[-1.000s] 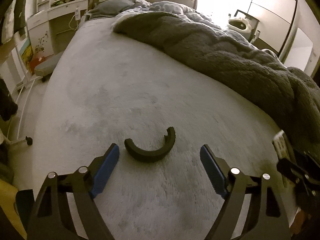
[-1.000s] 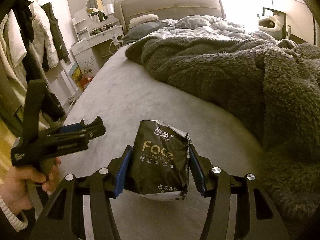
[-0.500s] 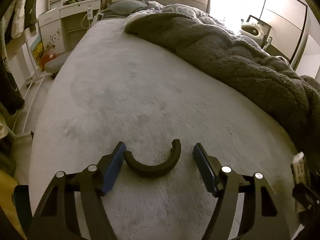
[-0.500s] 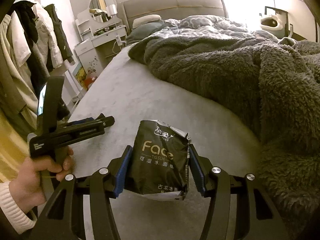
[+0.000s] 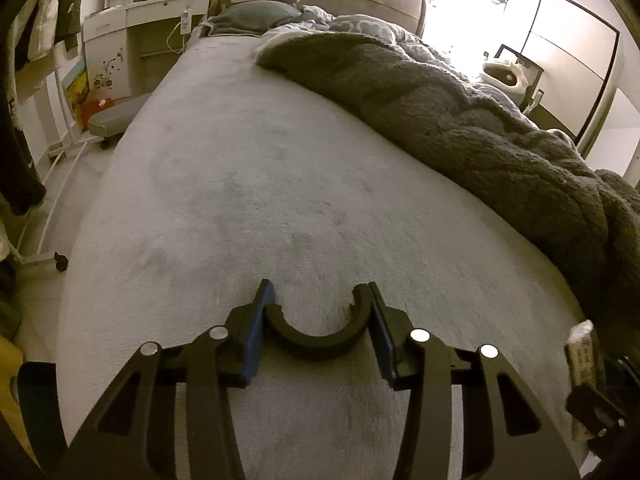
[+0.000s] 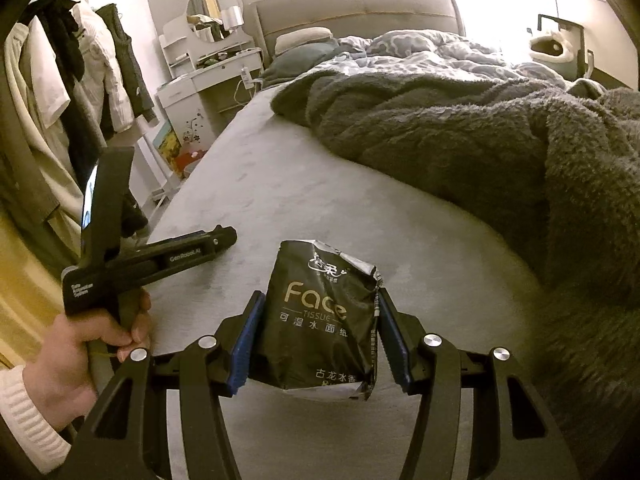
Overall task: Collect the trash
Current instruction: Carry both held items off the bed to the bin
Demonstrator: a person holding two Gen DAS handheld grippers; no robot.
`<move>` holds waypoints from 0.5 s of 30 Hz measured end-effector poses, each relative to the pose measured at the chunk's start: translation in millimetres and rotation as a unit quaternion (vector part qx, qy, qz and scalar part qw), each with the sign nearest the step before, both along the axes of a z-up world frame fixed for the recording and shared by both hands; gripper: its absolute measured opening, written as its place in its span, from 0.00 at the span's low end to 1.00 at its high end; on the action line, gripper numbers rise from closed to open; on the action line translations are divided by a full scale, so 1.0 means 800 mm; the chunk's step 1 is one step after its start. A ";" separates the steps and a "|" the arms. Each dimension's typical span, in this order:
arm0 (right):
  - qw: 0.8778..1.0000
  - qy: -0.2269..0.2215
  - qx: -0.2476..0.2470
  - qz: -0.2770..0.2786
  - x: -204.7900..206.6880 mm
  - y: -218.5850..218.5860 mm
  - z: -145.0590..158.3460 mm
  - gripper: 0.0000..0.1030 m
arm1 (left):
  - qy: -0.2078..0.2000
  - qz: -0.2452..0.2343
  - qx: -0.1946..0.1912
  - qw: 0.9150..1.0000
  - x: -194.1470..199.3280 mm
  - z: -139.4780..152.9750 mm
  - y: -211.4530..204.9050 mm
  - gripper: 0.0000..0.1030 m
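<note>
Left claw seen low over bed, jaws closing, black half-ring piece lying between blue pads; pads at its ends, firm grip not confirmed. Right claw clamped on black tissue pack, held upright above bed. Left hand seen at 8 o'clock of pack. Grey fleece blanket heaped at 2 o'clock. Pillow and headboard noted at 12 o'clock, farthest.
</note>
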State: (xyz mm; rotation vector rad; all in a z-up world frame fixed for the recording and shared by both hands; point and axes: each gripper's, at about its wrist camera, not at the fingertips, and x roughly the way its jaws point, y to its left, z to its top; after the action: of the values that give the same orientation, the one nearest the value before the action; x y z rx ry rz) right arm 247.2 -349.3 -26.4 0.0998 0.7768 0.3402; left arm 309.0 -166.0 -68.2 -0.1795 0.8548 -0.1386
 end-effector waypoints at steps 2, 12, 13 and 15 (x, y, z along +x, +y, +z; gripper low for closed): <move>1.000 0.002 0.003 -0.003 -0.005 0.003 0.001 0.54 | -0.001 -0.008 0.002 1.000 -0.006 0.001 0.002 0.47; 0.999 0.020 0.026 -0.039 -0.031 0.006 -0.002 0.54 | -0.011 -0.032 0.004 0.999 -0.050 0.008 0.021 0.47; 0.999 0.020 0.024 -0.040 -0.034 0.009 -0.001 0.54 | -0.013 -0.035 0.010 0.999 -0.055 0.009 0.022 0.47; 0.999 0.018 0.016 -0.039 -0.040 0.017 0.002 0.54 | -0.016 -0.040 0.019 0.999 -0.065 0.010 0.029 0.47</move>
State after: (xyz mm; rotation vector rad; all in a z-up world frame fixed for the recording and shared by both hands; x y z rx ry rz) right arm 215.1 -335.8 -25.0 0.1668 0.8007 0.2781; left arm 256.8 -143.2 -60.0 -0.1062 0.8329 -0.1999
